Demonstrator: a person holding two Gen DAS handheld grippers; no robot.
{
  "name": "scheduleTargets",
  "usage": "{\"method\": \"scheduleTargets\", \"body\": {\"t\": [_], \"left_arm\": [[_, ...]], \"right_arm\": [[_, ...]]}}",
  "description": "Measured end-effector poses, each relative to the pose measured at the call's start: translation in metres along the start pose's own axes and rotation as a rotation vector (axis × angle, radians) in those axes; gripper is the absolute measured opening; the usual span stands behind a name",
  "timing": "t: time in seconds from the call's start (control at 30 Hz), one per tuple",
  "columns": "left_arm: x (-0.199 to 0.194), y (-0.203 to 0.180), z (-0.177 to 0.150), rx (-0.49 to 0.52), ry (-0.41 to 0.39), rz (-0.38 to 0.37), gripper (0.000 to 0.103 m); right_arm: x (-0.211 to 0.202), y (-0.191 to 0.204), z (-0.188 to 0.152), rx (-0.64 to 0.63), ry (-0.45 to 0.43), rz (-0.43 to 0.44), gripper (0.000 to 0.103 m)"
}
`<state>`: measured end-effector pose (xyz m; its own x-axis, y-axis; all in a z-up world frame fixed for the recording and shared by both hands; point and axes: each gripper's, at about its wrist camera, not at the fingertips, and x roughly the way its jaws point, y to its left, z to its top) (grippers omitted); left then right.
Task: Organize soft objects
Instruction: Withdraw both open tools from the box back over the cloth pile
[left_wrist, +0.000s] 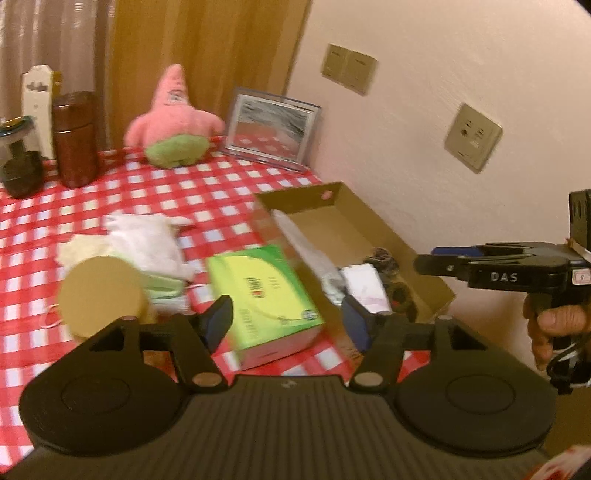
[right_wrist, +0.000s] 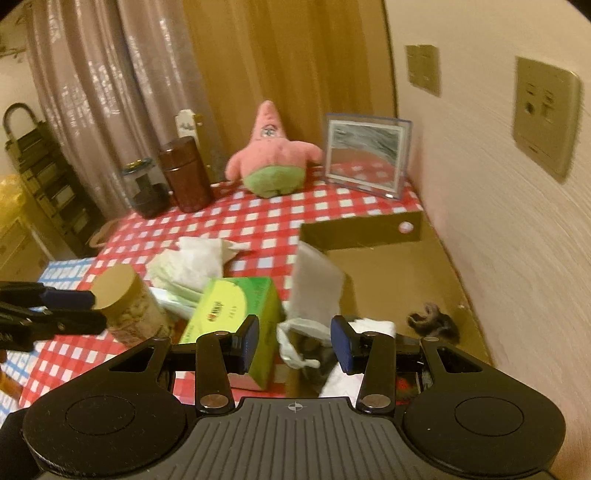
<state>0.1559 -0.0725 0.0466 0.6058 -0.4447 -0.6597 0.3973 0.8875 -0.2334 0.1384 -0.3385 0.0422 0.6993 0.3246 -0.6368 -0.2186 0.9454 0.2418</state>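
Observation:
A pink starfish plush (left_wrist: 173, 118) (right_wrist: 273, 151) sits at the back of the red checked table (left_wrist: 229, 184). White cloths (left_wrist: 144, 240) (right_wrist: 192, 258) lie crumpled mid-table beside a green tissue box (left_wrist: 262, 295) (right_wrist: 232, 306). An open cardboard box (left_wrist: 332, 206) (right_wrist: 362, 229) by the wall holds a white pouch (left_wrist: 306, 247) (right_wrist: 317, 284) and a dark furry item (right_wrist: 432, 317). My left gripper (left_wrist: 288, 321) (right_wrist: 98, 308) hovers open over the tissue box, gripping nothing. My right gripper (right_wrist: 295, 341) (left_wrist: 424, 258) stands open above the cardboard box's near end, empty.
A cork-lidded jar (left_wrist: 99, 295) (right_wrist: 118, 284) stands close to the left gripper. A brown canister (left_wrist: 75, 140), a dark glass jar (left_wrist: 22, 166) and a picture frame (left_wrist: 273, 129) line the table's back. The wall (right_wrist: 498, 240) runs along the right.

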Motion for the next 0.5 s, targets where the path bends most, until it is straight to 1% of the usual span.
{"method": "scheduleTargets", "body": {"t": [0.1, 0.23, 0.3, 0.4, 0.5], "left_arm": [[-0.018, 0.023, -0.001, -0.015, -0.004, 0.021, 0.065], [-0.041, 0.053, -0.002, -0.013, -0.011, 0.078, 0.068], [-0.050, 0.069, -0.002, -0.015, -0.010, 0.096, 0.068], [-0.059, 0.087, 0.002, 0.021, -0.003, 0.127, 0.069], [-0.065, 0.105, 0.006, 0.043, 0.007, 0.141, 0.069]], "right_arm": [[0.005, 0.008, 0.004, -0.021, 0.006, 0.009, 0.043], [0.015, 0.019, 0.010, -0.050, 0.017, 0.023, 0.045], [0.021, 0.027, 0.013, -0.071, 0.024, 0.032, 0.048], [0.029, 0.037, 0.018, -0.103, 0.035, 0.057, 0.056], [0.039, 0.050, 0.025, -0.149, 0.047, 0.085, 0.060]]}}
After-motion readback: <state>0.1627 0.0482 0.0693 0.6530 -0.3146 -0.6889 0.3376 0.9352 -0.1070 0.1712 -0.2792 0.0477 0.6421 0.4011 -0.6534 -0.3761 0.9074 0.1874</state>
